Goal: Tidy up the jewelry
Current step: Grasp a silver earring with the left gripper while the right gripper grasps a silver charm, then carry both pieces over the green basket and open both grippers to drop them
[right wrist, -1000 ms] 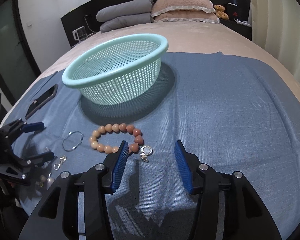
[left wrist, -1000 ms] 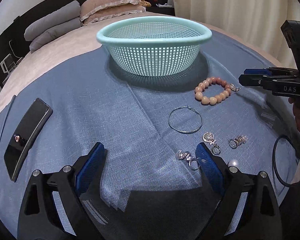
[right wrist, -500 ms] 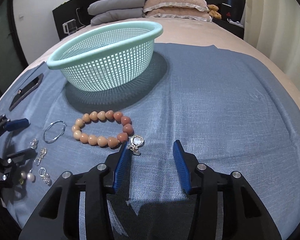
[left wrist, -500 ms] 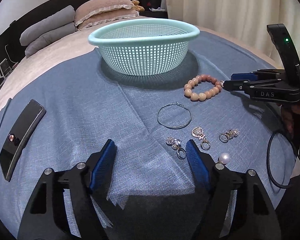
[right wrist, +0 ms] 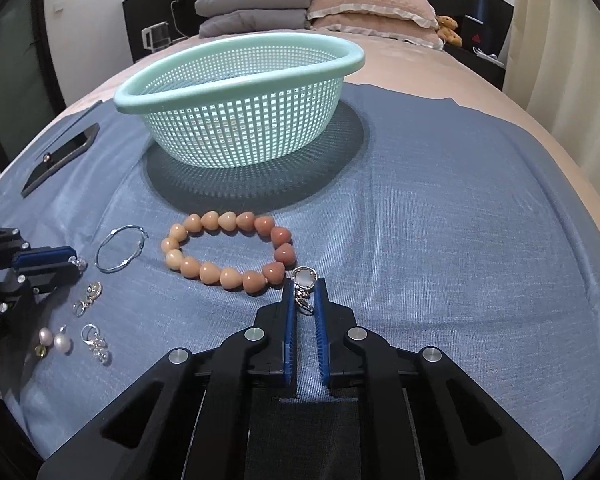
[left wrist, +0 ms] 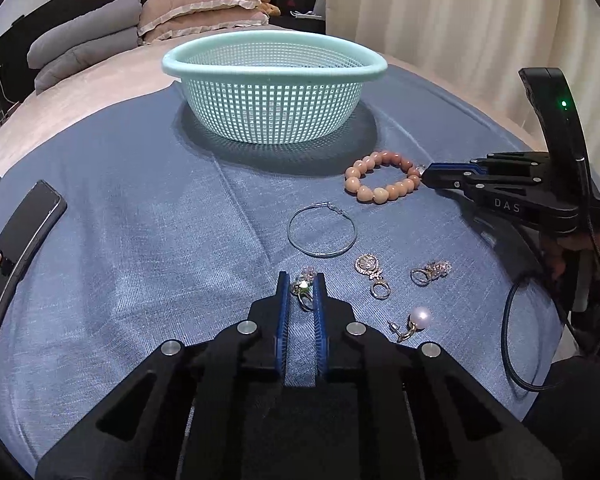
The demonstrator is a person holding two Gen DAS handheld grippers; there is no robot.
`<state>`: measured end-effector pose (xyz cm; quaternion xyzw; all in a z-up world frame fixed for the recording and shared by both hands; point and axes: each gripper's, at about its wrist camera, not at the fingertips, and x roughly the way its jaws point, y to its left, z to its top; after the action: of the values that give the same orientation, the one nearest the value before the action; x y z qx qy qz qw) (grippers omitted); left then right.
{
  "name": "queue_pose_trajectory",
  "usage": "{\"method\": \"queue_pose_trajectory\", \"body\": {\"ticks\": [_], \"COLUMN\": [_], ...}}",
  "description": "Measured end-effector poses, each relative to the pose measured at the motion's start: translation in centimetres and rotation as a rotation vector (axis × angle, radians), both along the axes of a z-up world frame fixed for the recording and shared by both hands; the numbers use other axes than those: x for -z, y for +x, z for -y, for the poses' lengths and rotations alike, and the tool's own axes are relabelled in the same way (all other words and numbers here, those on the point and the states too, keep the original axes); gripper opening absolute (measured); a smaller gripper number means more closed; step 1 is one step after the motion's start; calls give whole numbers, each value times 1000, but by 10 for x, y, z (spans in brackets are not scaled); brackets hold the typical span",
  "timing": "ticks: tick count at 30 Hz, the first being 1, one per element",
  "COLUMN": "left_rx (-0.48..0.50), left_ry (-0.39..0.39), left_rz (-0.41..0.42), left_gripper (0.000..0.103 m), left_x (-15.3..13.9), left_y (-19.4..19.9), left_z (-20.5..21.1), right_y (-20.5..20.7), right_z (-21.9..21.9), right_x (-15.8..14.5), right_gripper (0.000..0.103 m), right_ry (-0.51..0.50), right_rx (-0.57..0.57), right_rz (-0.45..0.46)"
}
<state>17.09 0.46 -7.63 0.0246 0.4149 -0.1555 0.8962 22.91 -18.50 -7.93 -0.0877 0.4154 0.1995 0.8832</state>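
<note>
While your left gripper (left wrist: 301, 292) rests low on the blue cloth (left wrist: 148, 208), its blue-padded fingers (left wrist: 283, 312) are drawn in close around a small sparkly ring-and-stone earring (left wrist: 305, 286), pinching it between the pads. Your right gripper (right wrist: 305, 300) is likewise narrowed onto the silver round charm and clasp (right wrist: 304, 286) that hangs off the peach-and-rust beaded bracelet (right wrist: 228, 250), the charm sitting right between the fingertips, with the bracelet itself lying flat on the cloth. You have the mint-green plastic mesh basket (left wrist: 274, 66) standing upright beyond the bracelet, well apart from both grippers. Between your two grippers lies a thin silver hoop earring (left wrist: 322, 230), and near it a gold filigree drop earring (left wrist: 370, 270), a small crystal cluster earring (left wrist: 430, 272) and a pearl drop earring (left wrist: 416, 318). In the right wrist view a second pearl shows beside that one. Off to your left a black smartphone (left wrist: 18, 248) lies on the cloth
</note>
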Motion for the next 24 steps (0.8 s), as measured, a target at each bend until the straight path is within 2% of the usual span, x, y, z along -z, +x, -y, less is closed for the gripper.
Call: {"method": "queue_pose_trajectory", "body": {"ticks": [2, 10, 17, 24], "left_rx": [0, -14, -15, -25], "left_ry": [0, -37, -26, 23], "left_rz": [-5, -38, -37, -4], "left_gripper": [6, 6, 6, 6], "left_x": [0, -6, -19, -45], "left_y": [-2, -13, -39, -47], "left_z": [1, -6, -7, -11], "right_y": [-3, -30, -53, -60], "right_z": [3, 13, 19, 20], "right_x": [-1, -13, -24, -60], "right_gripper": [9, 9, 9, 9], "right_ry": [11, 17, 12, -7], "right_rx": [4, -2, -34, -69], "right_rz": [-7, -10, -13, 64]}}
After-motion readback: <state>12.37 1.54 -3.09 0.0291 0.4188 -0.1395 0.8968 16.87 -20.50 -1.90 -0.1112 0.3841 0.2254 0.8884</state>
